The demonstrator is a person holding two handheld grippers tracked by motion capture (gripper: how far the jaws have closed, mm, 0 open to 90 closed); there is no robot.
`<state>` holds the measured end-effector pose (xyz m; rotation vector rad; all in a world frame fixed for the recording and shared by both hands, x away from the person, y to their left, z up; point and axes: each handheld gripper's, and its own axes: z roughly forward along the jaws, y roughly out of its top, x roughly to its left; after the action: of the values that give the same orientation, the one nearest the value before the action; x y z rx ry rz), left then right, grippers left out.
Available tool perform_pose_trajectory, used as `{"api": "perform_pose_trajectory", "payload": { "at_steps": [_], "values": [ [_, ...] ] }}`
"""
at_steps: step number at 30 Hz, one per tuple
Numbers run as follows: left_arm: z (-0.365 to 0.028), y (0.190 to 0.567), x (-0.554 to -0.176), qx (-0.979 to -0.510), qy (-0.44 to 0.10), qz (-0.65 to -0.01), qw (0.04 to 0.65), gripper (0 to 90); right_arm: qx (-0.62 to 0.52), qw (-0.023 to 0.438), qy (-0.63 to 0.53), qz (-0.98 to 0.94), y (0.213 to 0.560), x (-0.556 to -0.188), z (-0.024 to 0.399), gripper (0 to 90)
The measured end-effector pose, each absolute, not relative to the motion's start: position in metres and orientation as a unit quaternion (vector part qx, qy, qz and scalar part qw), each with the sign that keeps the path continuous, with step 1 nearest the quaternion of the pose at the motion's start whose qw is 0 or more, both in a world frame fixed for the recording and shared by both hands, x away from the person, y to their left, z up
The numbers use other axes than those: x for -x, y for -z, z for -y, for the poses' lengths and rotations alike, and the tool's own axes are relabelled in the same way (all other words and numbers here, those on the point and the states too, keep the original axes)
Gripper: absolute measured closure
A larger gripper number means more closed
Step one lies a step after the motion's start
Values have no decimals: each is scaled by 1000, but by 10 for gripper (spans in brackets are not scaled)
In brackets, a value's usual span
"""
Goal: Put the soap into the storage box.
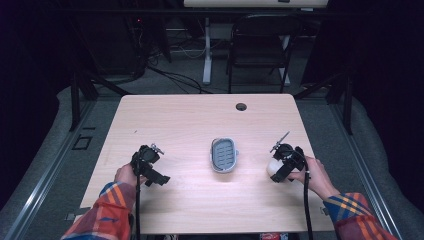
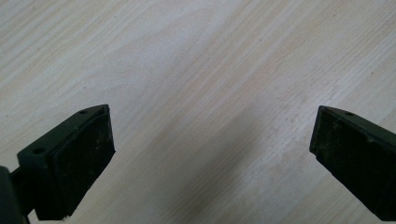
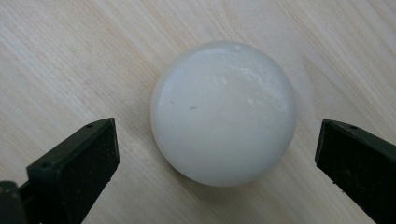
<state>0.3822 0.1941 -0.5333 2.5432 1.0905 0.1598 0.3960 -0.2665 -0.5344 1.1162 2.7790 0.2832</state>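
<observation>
Right tool (image 3: 217, 144) jaws straddle round white soap (image 3: 223, 112), untouched.

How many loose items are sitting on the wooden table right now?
2. A grey oval slotted plastic dish lies at the table's middle, and a round white translucent soap-like ball sits toward the right edge, between the open right claw. Nothing seems hidden.
</observation>
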Motion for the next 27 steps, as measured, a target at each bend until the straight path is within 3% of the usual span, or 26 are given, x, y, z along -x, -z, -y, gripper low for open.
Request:
{"api": "perform_pose_trajectory", "payload": {
  "at_steps": [9,16,27],
  "values": [
    [-194,534,-382,-902,-56,-387,183,0,-362,65,-86,-926,536,-401,262,22],
    [-193,534,-382,-903,-55,-387,181,0,-361,63,-89,-926,538,-405,256,144],
    [-193,535,-382,-903,-50,-388,178,0,-361,64,-74,-928,539,-407,256,217]
  ]
}}
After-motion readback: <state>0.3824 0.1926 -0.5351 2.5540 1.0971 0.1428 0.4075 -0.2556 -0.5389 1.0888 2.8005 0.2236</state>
